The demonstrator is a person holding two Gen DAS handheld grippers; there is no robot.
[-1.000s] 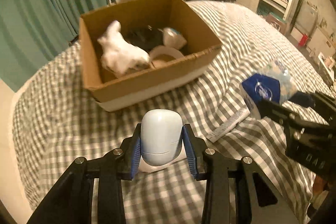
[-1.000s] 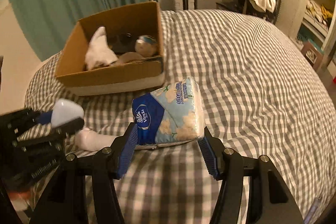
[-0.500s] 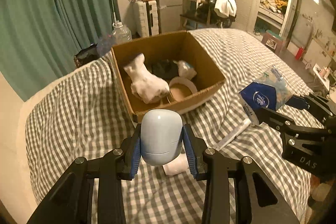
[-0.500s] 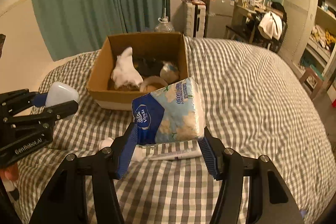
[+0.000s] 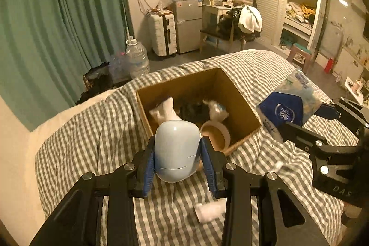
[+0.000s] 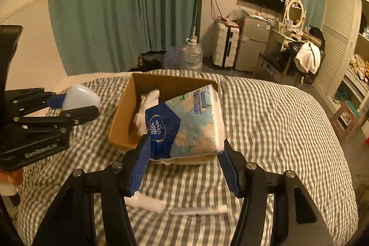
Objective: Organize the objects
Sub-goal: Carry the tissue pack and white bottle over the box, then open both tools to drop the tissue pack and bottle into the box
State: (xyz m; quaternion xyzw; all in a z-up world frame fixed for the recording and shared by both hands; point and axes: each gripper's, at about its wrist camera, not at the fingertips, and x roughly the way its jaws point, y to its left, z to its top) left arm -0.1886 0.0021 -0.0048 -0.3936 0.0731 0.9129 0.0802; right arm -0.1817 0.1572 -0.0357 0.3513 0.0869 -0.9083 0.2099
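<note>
My left gripper [image 5: 177, 153] is shut on a pale blue egg-shaped case [image 5: 176, 149] and holds it in the air over the near edge of an open cardboard box [image 5: 242, 98] on the checked bed. My right gripper [image 6: 184, 149] is shut on a blue Vinda tissue pack [image 6: 191, 126], held above the box's near side [image 6: 120, 121]. The box holds a white cloth [image 5: 163, 111], dark items and a tape roll [image 5: 216, 130]. In the left wrist view the tissue pack [image 5: 290, 103] hangs to the right of the box.
A white rolled item [image 5: 208, 211] and a toothpaste tube [image 6: 198, 210] lie on the checked bedspread [image 6: 276, 130] below the grippers. Beyond the bed stand water bottles [image 5: 137, 59], a suitcase [image 5: 161, 36], a small fridge [image 5: 186, 24] and green curtains [image 5: 57, 15].
Both grippers have risen well above the bed and moved toward the box, each still gripping its object. The items on the bedspread now lie farther below.
</note>
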